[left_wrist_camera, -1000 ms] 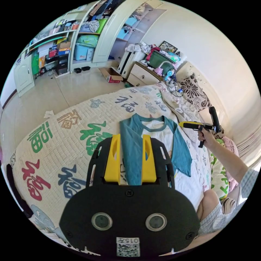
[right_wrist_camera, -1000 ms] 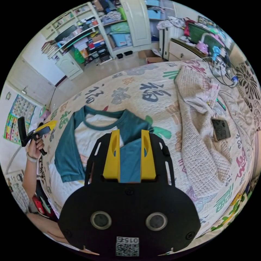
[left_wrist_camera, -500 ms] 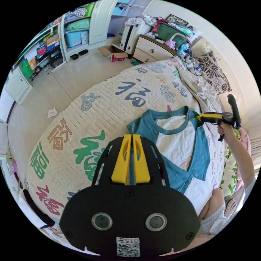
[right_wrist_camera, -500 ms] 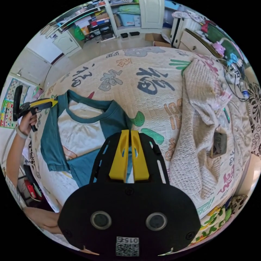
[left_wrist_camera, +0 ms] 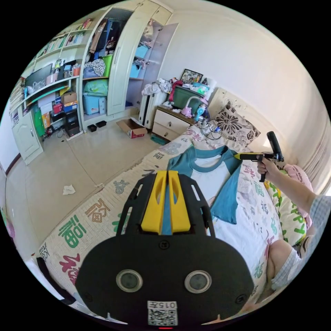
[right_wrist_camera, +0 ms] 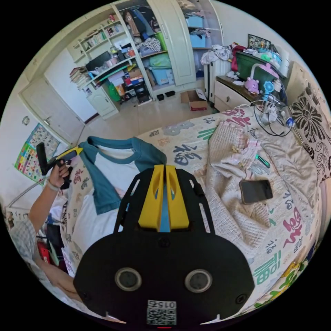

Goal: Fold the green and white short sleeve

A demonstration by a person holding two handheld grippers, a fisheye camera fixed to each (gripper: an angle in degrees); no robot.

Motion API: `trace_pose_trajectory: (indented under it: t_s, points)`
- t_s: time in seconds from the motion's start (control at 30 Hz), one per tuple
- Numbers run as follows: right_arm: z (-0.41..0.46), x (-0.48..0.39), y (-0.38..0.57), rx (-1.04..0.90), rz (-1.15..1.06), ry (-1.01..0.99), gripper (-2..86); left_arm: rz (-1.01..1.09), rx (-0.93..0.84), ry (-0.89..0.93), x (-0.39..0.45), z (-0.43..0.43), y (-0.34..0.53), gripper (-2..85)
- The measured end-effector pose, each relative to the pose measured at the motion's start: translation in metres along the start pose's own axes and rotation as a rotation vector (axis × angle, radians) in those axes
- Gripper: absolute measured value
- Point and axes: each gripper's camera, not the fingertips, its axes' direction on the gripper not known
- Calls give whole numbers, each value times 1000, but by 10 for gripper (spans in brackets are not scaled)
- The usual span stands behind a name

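Lifted off the bed (right_wrist_camera: 220, 144) since a second ago, the shirt (left_wrist_camera: 210, 174) now hangs between both grippers' fingers (left_wrist_camera: 153, 203), each pair pinching a sleeve, ready for laying out.

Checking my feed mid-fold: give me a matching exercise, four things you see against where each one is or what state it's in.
Things:
1. shirt
2. phone
3. cardboard box
4. left gripper

States:
A. on the floor near the wardrobe
B. held up by both sleeves
C. lying on the beige blanket
D. shut on a teal sleeve

Pairs: 1-B, 2-C, 3-A, 4-D
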Motion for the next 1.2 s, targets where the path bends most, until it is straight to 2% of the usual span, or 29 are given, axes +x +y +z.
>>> trace_pose_trajectory:
  t_s: [0.1,0.23,0.43,0.53,0.6,0.7,0.8,0.87,0.97,1.03,1.1,1.2]
  points:
    - [-37,-9,72,-2,-110,-83,-10,102,18,83,24,-53,63,-2]
    - [-61,-28,193,-153,-206,-162,-10,120,-41,180,54,-111,179,-2]
    - [-54,-49,321,-380,-294,-106,-8,30,-222,212,95,-136,315,-2]
    - [-51,-51,350,-400,-340,-61,-1,15,-253,179,108,-145,349,-1]
    - [-50,-52,360,-426,-385,-26,12,23,-265,152,115,-148,358,0]
    - [-43,-45,374,-576,-397,-13,52,-10,-350,93,116,-147,364,4]
    - [-58,-36,379,-546,-354,76,54,-23,-343,65,118,-167,356,15]
    - [-68,-35,378,-503,-351,55,52,-8,-324,41,125,-178,343,26]
    - [-62,-40,378,-477,-383,-10,52,12,-306,116,138,-171,323,35]
    - [-32,-35,385,-625,-391,0,51,0,-432,94,140,-136,318,33]
    - [-30,-25,386,-624,-377,-18,51,-20,-532,81,134,-114,318,30]
    - [-55,12,367,-531,-216,-87,51,-61,-442,161,114,-137,290,35]
